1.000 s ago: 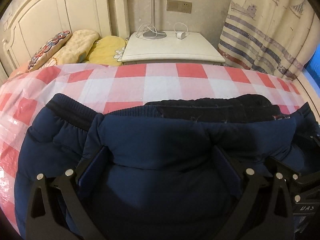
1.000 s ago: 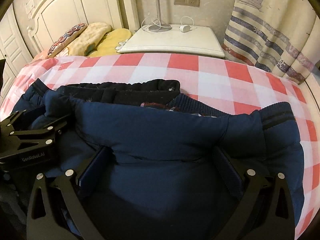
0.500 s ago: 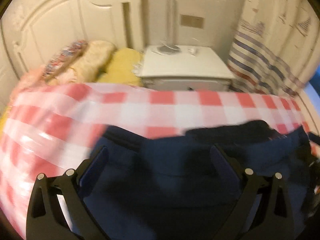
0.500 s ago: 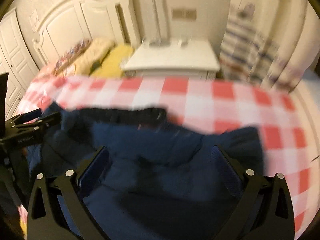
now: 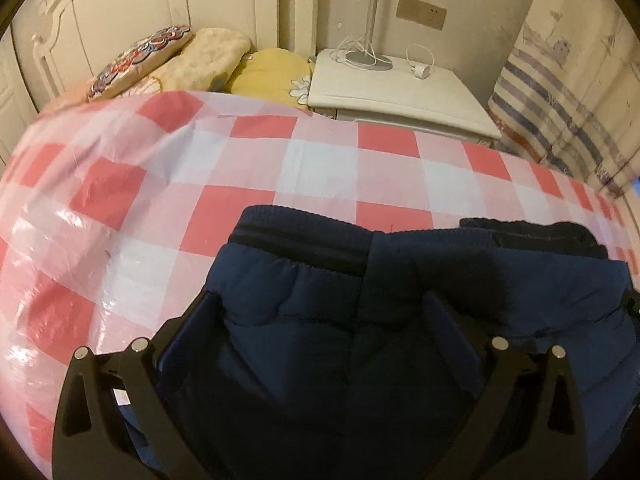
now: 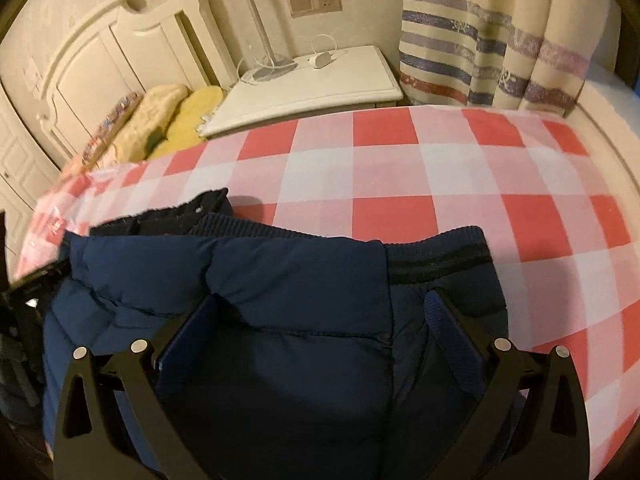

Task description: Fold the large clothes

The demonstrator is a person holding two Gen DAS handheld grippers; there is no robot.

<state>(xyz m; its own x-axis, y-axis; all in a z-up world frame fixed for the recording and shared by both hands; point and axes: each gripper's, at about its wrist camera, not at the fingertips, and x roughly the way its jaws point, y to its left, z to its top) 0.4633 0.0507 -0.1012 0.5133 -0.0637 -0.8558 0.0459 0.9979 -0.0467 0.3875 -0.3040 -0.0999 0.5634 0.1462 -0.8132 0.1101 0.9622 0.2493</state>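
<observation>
A navy padded jacket (image 5: 360, 320) lies on the bed's red-and-white checked cover (image 5: 256, 176), its ribbed edge toward the pillows (image 5: 208, 60). The left tool (image 5: 326, 312) has its fingers spread wide with the jacket's left part between them. The right tool (image 6: 324, 312) is likewise wide apart over the right part. A white nightstand (image 6: 320, 80) stands beyond the bed.

navy jacket (image 5: 360, 360), red-white checked sheet (image 5: 260, 160)
</observation>
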